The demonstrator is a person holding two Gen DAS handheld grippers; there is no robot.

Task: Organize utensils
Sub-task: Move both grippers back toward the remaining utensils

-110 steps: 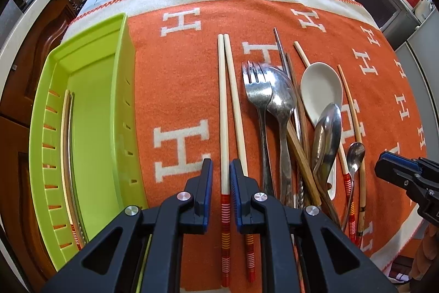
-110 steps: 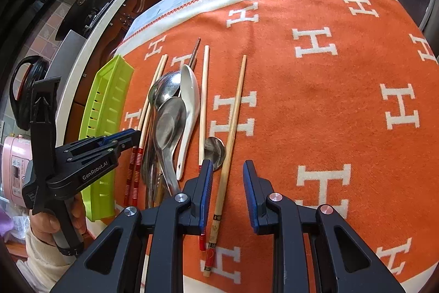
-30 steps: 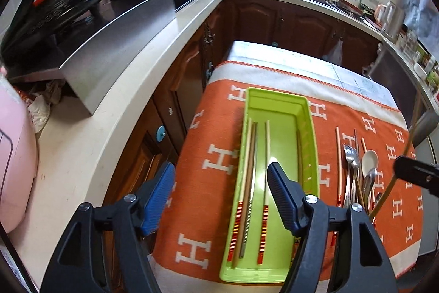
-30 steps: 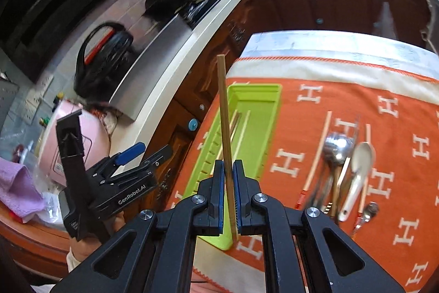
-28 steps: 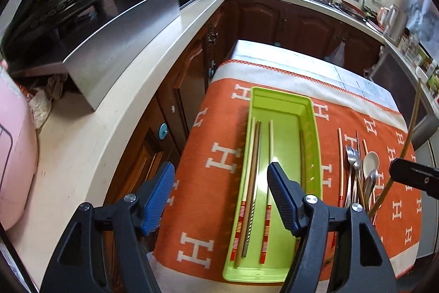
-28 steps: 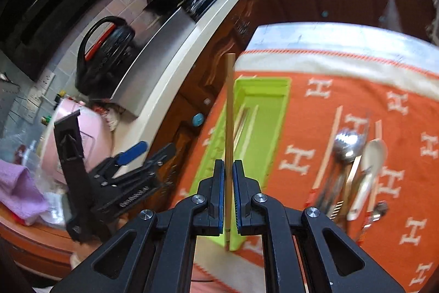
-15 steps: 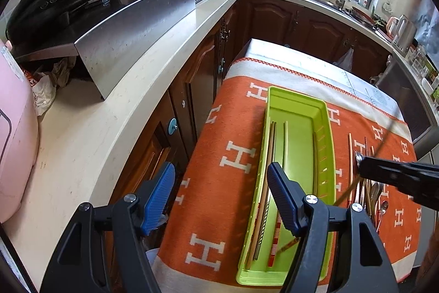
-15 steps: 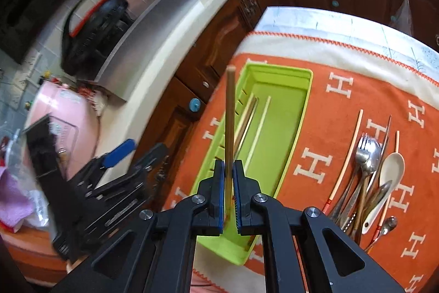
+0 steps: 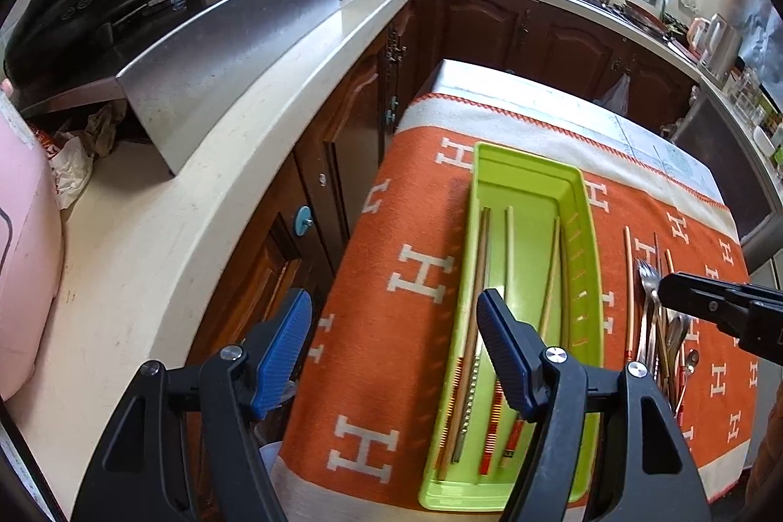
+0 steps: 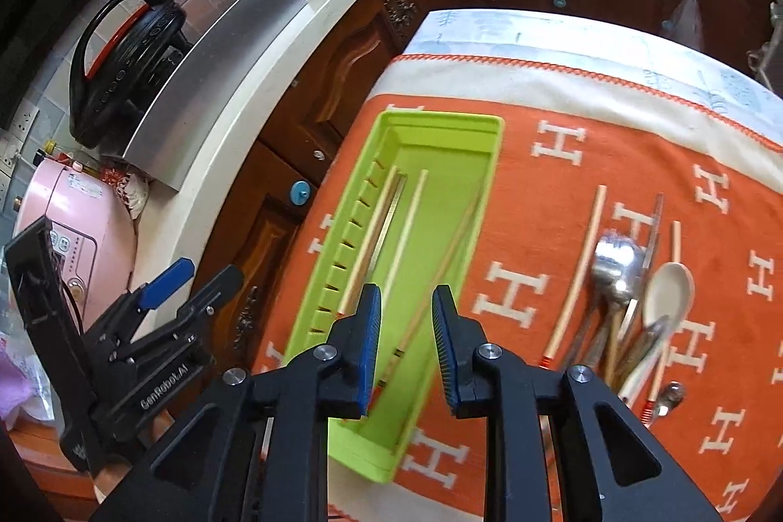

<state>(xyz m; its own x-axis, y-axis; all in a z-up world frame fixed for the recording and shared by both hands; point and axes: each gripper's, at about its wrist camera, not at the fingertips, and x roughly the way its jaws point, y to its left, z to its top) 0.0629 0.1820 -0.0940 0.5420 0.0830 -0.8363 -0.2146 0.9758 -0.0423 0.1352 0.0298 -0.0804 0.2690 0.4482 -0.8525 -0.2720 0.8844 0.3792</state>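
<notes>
A lime green tray [image 10: 494,130] lies on the orange blanket and holds several chopsticks. My right gripper [image 10: 406,306] hovers over the tray's near end with its jaws opening. The light wooden chopstick [image 10: 440,272] lies slanted on the tray floor below the gap, free of the pads. Right of the tray sits the utensil pile [image 10: 616,267]: a fork, metal spoons, a white spoon [image 10: 668,292] and more chopsticks. My left gripper [image 9: 394,336] stands open and empty over the tray's [image 9: 585,199] left edge. In the left wrist view the right gripper [image 9: 673,289] reaches in from the right.
The blanket [image 9: 416,238] covers a narrow table beside a pale countertop [image 9: 205,189] and dark wooden cabinets [image 9: 352,160]. On the counter stand a steel panel [image 9: 220,47], a black cooker [image 10: 122,57] and a pink appliance [image 10: 73,199]. One loose chopstick [image 10: 577,272] lies between tray and pile.
The chopstick that stood pinched in my right gripper now lies in the tray. The right jaws have parted and the gripper has come down closer to the tray. My left gripper stays open.
</notes>
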